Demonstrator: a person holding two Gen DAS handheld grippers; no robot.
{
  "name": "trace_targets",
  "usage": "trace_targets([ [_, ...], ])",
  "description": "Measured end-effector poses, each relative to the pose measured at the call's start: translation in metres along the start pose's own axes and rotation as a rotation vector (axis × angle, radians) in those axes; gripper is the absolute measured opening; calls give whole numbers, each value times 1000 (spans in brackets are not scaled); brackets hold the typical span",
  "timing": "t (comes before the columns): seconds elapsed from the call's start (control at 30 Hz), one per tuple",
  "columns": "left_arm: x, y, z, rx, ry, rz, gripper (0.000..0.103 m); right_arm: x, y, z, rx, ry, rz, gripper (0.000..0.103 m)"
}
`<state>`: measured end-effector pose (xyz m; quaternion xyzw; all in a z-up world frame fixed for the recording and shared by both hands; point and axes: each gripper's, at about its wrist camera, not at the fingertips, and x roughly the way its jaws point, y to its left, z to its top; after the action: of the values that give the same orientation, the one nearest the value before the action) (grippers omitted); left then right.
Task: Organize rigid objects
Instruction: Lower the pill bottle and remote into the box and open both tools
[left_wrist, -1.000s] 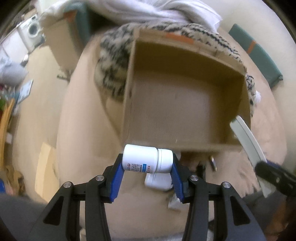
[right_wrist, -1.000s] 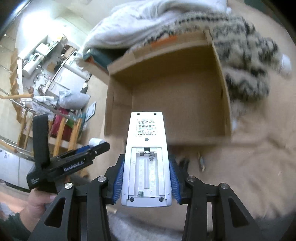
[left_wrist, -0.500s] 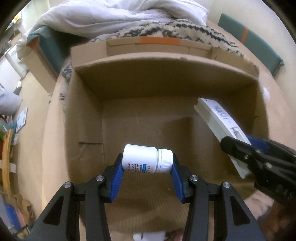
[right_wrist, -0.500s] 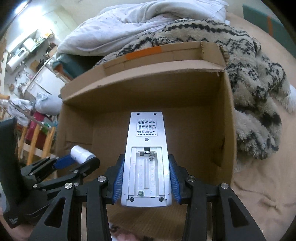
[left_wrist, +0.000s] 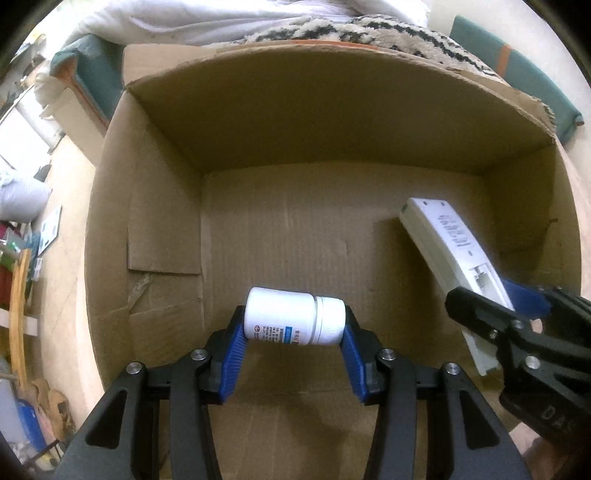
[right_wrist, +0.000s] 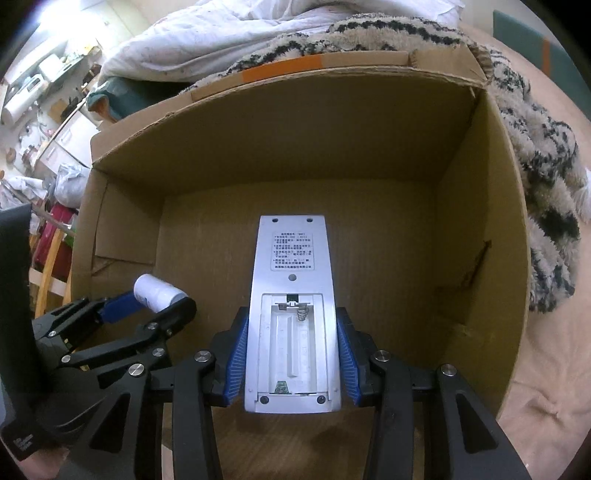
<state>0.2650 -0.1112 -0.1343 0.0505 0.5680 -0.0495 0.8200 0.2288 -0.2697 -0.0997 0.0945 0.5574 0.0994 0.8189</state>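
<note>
My left gripper (left_wrist: 294, 325) is shut on a white pill bottle (left_wrist: 291, 316), held sideways inside an open cardboard box (left_wrist: 332, 122), just above its floor. My right gripper (right_wrist: 291, 332) is shut on a white remote control (right_wrist: 291, 288), back side up with its battery bay uncovered, also inside the box (right_wrist: 295, 155). In the left wrist view the remote (left_wrist: 447, 240) slants down at the right with the right gripper (left_wrist: 517, 314) behind it. In the right wrist view the left gripper (right_wrist: 151, 302) and bottle (right_wrist: 157, 293) sit at the left.
The box rests on a beige bed cover (right_wrist: 554, 369). A black-and-white patterned fleece (right_wrist: 543, 155) and a white duvet (right_wrist: 258, 33) lie behind and right of it. A green cushion (left_wrist: 517, 77) lies at the far right. Room clutter (left_wrist: 22, 240) fills the left edge.
Both grippers have moved forward and down from in front of the box into it, each still holding its object. The box now fills both views.
</note>
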Motion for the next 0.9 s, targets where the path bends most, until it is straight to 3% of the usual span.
trace_targets([
  [0.2,-1,2,-1,3,-1,6,44,-4,-2,-1,20,-13,31,47],
  [0.4,-2,1,1,7,14,-1,45,-20,-1,3,35,-75,56,59],
  [0.47,-5,1,2,3,12,-18,51,-26,0,3,34,-96,67,63],
  [0.53,-10,1,3,-1,7,-37,56,-33,3,4,21,-123,66,80],
  [0.67,-21,-1,4,-2,-10,-38,66,-44,9,3,-5,-168,55,102],
  [0.9,-42,-9,1,0,-56,-15,69,-56,9,1,3,-209,41,103],
])
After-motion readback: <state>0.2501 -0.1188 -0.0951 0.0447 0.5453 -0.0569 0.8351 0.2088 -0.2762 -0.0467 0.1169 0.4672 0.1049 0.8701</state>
